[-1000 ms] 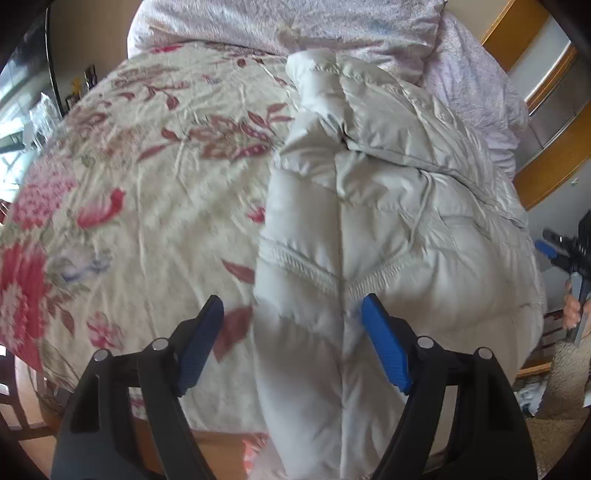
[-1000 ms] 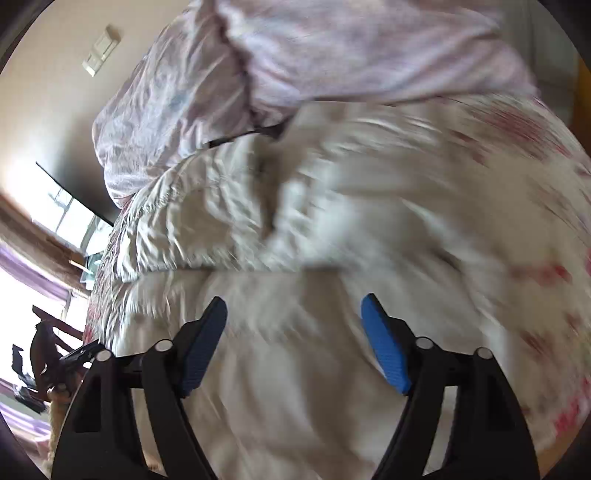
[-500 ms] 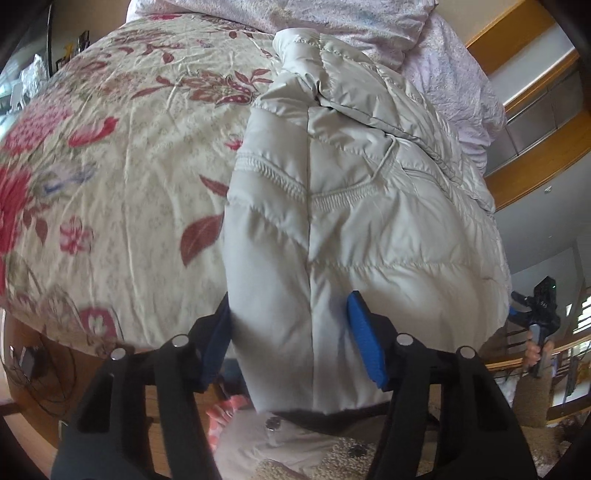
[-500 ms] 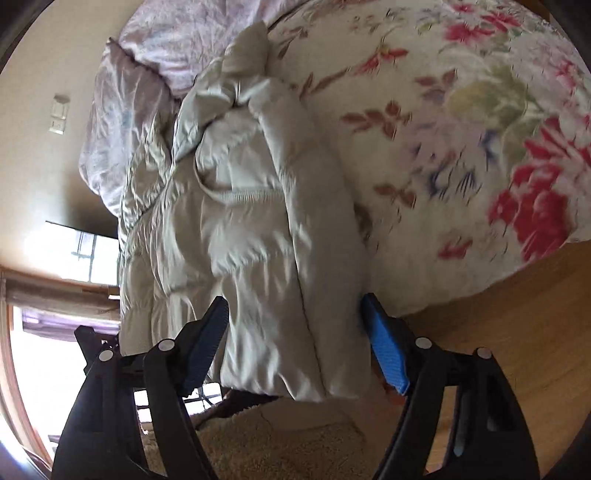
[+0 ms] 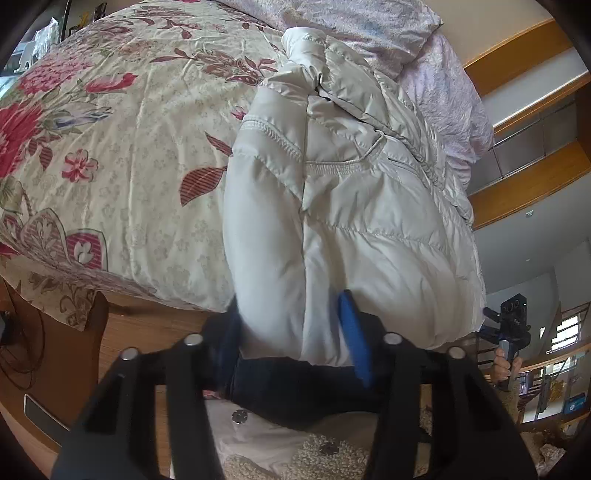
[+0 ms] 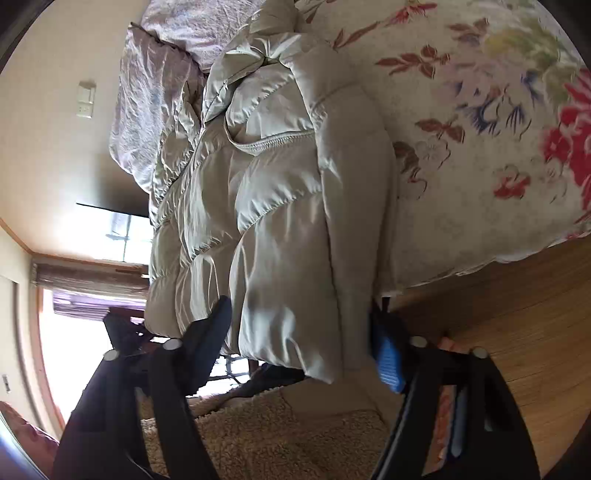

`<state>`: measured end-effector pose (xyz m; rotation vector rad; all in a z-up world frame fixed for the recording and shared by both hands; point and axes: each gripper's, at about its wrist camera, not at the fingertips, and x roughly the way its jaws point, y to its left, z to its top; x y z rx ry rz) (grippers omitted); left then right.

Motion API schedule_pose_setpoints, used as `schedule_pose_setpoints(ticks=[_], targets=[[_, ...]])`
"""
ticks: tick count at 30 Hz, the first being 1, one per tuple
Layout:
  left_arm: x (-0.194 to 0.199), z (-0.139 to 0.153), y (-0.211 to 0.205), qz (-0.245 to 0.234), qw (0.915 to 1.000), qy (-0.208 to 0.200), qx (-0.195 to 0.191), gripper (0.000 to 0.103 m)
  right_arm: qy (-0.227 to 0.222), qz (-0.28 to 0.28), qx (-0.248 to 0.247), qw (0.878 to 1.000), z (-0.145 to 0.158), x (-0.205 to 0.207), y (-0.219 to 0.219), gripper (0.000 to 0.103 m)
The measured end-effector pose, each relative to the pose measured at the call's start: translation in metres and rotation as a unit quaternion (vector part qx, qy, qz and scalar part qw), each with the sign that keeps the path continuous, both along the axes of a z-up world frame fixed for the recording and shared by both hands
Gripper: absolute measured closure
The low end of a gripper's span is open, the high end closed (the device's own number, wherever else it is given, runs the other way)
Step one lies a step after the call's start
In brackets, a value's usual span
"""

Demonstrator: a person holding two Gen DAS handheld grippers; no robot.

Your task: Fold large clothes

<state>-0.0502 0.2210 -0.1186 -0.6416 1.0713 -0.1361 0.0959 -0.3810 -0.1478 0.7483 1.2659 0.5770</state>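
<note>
Both claws are down at the foot end of the pale puffer jacket (image 5: 332,206), and this looks like the pick-up for a fold. The jacket lies lengthwise on the bed, on the floral bedspread (image 5: 122,147), with its near hem hanging over the edge of the mattress toward the person. That overhang is the easy handle: padded fabric lying flat is hard to pinch, but a hem that droops off the edge can be straddled from below and in front.

The left claw (image 5: 291,336) has a thick fold of the hem between its blue pads (image 5: 352,343), and its jaws are closing in on it. The right-hand pad presses into the fabric, the other pad is mostly hidden behind the bulge, so I read it as biting on the jacket, though not yet fully squeezed.

The right claw (image 6: 301,332) takes the other hem corner. Its jaws are closing too, with the jacket's edge between them; the blue pad (image 6: 386,354) sits just beside the side seam and I cannot tell whether it presses yet, so I call it not yet gripped.

One claw on each corner makes sense: held at both ends, the hem should lift level and carry up toward the collar near the lilac pillow (image 5: 369,33) without twisting. My judgement: the fold itself has not begun. The risk is slippery, puffy fabric sliding out of a shallow bite, so a deep grip matters here.
</note>
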Motion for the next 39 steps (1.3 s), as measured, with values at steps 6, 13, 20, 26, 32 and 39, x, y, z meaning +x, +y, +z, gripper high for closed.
schedule_pose_setpoints(ticks=[6,13,20,26,32,39], targets=[[-0.004,0.010,0.001,0.011,0.9995,-0.020,-0.019,0.088,-0.034,-0.012,-0.001,0.999,0.011,-0.011,0.000,0.082],[-0.007,0.057,0.003,0.030,0.9946,-0.100,-0.001,0.092,-0.121,-0.033,-0.035,0.991,0.057,-0.003,0.019,0.089],[0.013,0.105,-0.003,0.043,0.9843,-0.164,0.048,0.092,-0.214,-0.062,-0.077,0.972,0.105,0.008,0.031,0.090],[0.035,0.125,0.000,0.057,0.9765,-0.198,0.065,0.092,-0.273,-0.086,-0.131,0.949,0.133,0.022,0.041,0.090],[0.066,0.145,0.005,0.074,0.9691,-0.224,0.073,0.092,-0.325,-0.116,-0.175,0.922,0.161,0.045,0.055,0.090],[0.128,0.170,0.008,0.091,0.9607,-0.243,0.098,0.093,-0.364,-0.145,-0.230,0.891,0.188,0.096,0.080,0.090]])
